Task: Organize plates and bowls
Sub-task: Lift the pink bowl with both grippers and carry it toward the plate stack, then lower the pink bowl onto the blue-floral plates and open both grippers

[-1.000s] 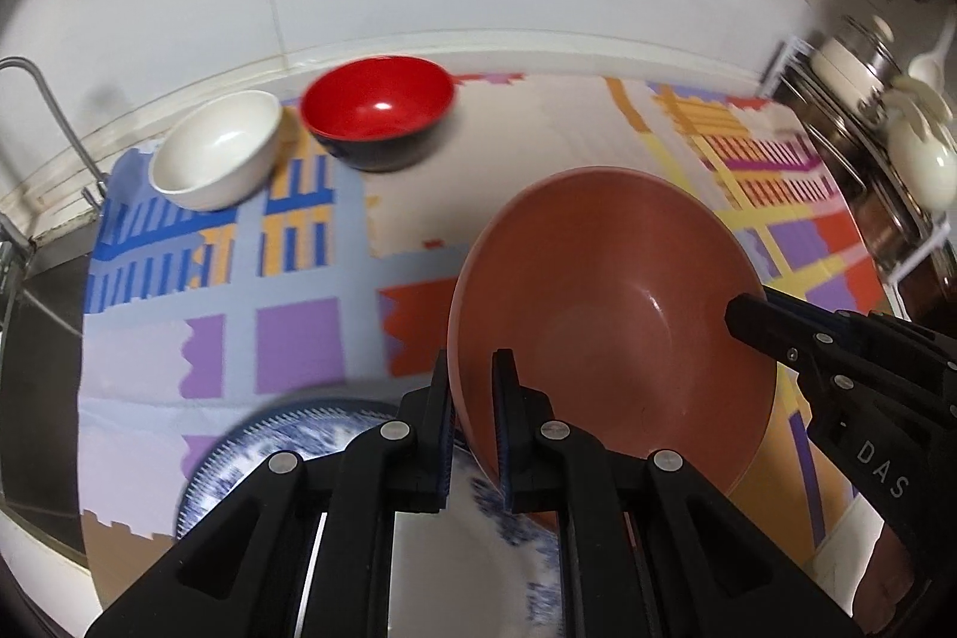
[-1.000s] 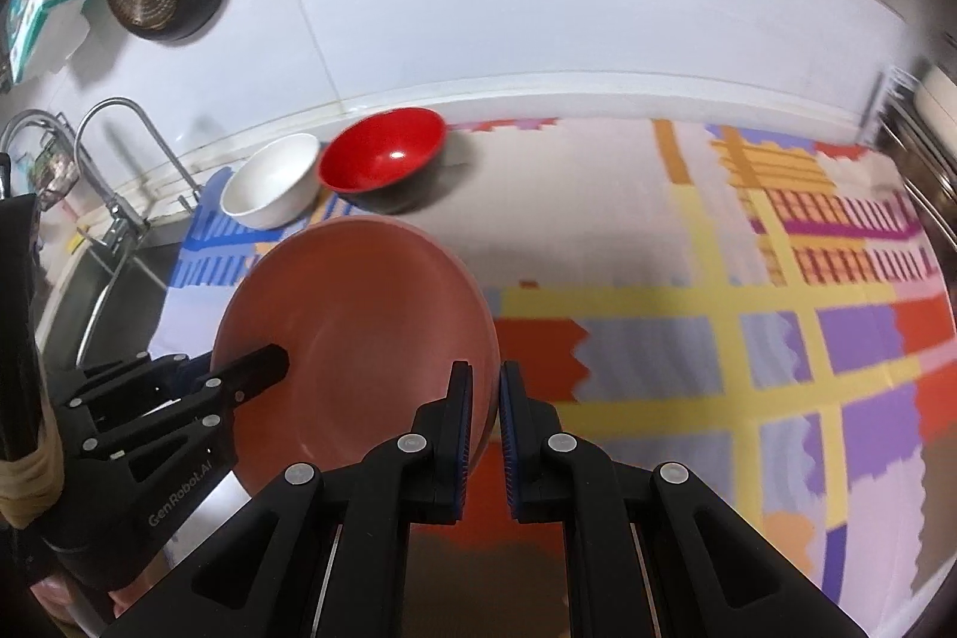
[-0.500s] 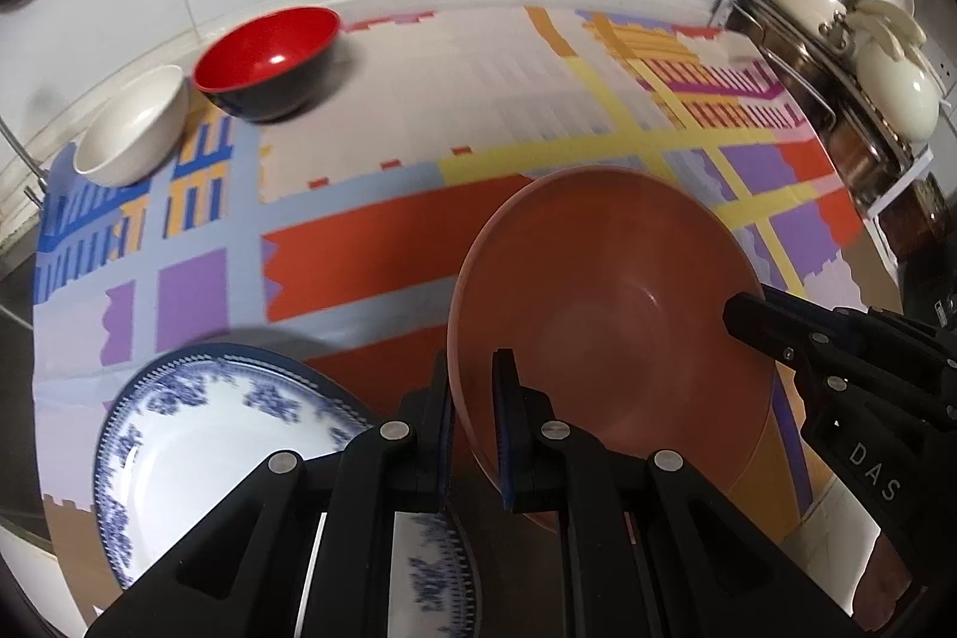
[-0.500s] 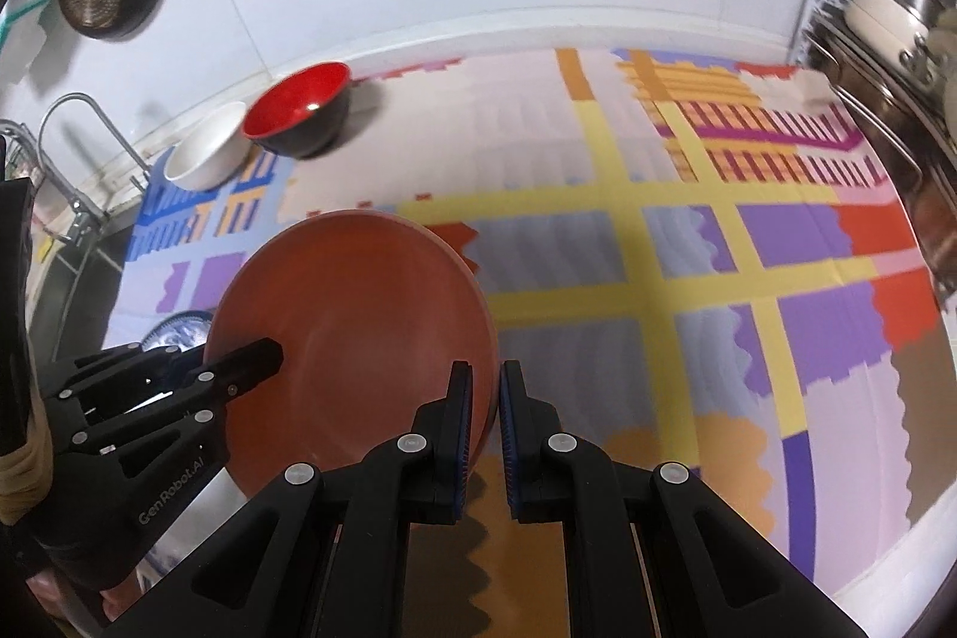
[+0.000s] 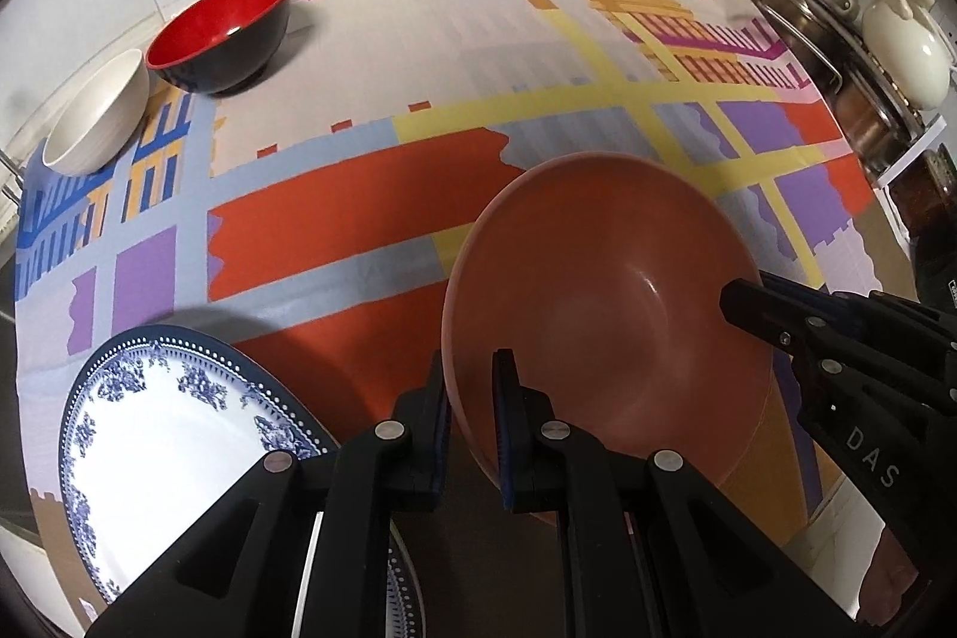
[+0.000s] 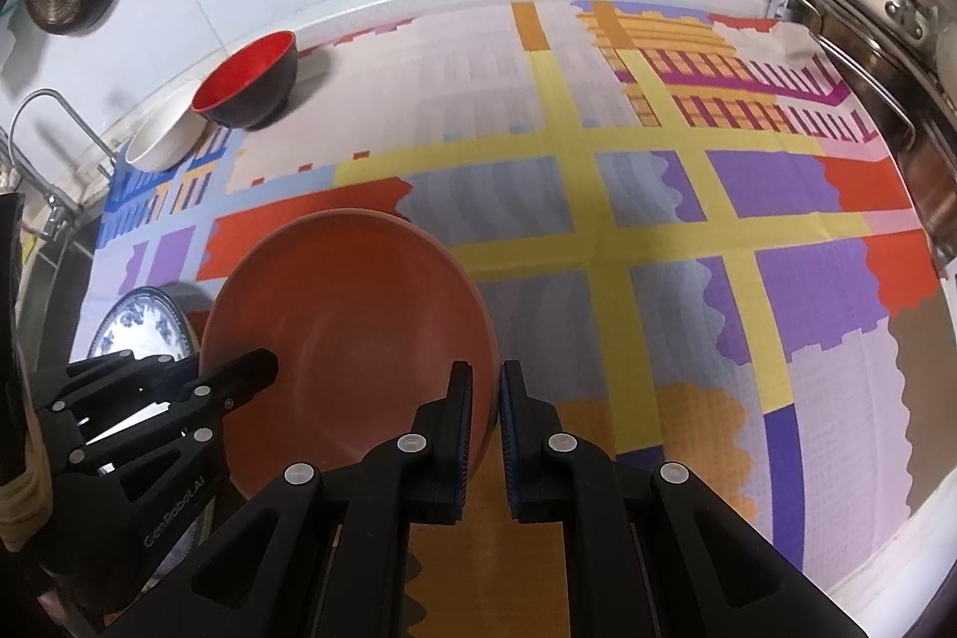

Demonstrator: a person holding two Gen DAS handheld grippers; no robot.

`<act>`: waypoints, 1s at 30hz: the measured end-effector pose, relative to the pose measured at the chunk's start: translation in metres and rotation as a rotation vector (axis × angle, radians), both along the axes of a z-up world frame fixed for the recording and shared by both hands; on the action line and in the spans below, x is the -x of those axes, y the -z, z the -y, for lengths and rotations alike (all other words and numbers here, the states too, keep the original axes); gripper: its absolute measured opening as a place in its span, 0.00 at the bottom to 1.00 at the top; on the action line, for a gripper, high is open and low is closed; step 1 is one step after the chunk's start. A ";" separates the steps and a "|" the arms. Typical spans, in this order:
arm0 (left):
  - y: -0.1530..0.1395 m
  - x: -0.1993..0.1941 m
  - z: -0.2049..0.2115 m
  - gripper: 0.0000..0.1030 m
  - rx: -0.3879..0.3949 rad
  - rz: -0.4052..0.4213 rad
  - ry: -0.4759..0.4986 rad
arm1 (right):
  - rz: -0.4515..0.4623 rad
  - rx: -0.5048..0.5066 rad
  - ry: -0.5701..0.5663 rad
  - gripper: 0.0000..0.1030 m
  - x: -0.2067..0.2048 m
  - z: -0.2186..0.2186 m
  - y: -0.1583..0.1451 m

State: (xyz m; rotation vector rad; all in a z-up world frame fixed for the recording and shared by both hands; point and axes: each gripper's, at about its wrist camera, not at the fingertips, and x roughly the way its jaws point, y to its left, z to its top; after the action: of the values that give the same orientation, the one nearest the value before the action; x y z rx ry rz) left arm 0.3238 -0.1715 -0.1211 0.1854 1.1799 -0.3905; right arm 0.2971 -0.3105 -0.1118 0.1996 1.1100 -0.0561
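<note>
A kitchen counter runs along a white wall, covered by a patterned cloth [image 5: 371, 195] in blocks of orange, purple, yellow and grey. At the right end a metal rack [image 5: 837, 58] holds pots and lids; at the left end of the counter a tap [image 6: 42, 124] curves up.

The largest dish is a terracotta plate [image 5: 610, 315], deep and round, held over the cloth by both tools at once. The left gripper [image 5: 469, 399] is clamped tight on its near-left rim, one finger inside the dish and one outside. The right gripper [image 6: 484, 417] is likewise closed hard on the opposite rim, the edge pinched between its pads.

Left of it, flat on the cloth at the front edge, lies a blue-and-white plate [image 5: 173, 435], near the held dish; whether the two touch cannot be told.

Toward the back left stand a red bowl [image 5: 221, 34] with a black outside and, just beside it, a smaller white bowl [image 5: 95, 118].
</note>
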 end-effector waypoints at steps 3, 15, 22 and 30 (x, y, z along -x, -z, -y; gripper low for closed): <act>0.001 0.001 0.000 0.13 -0.003 -0.001 -0.004 | -0.005 -0.001 -0.008 0.11 -0.001 0.000 0.003; -0.001 0.000 -0.004 0.33 0.010 -0.001 -0.024 | -0.025 -0.029 -0.020 0.14 -0.003 0.002 0.006; -0.015 0.001 -0.018 0.40 0.007 0.044 -0.046 | 0.012 -0.001 0.025 0.27 0.001 0.004 -0.003; -0.048 0.000 -0.060 0.49 0.016 0.151 -0.126 | 0.125 0.046 -0.021 0.27 0.000 -0.024 -0.039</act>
State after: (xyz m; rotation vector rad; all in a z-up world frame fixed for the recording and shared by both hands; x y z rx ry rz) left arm 0.3234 -0.1112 -0.0730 0.1241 1.0334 -0.2701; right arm 0.2967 -0.2870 -0.0733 0.1480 0.9853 -0.0495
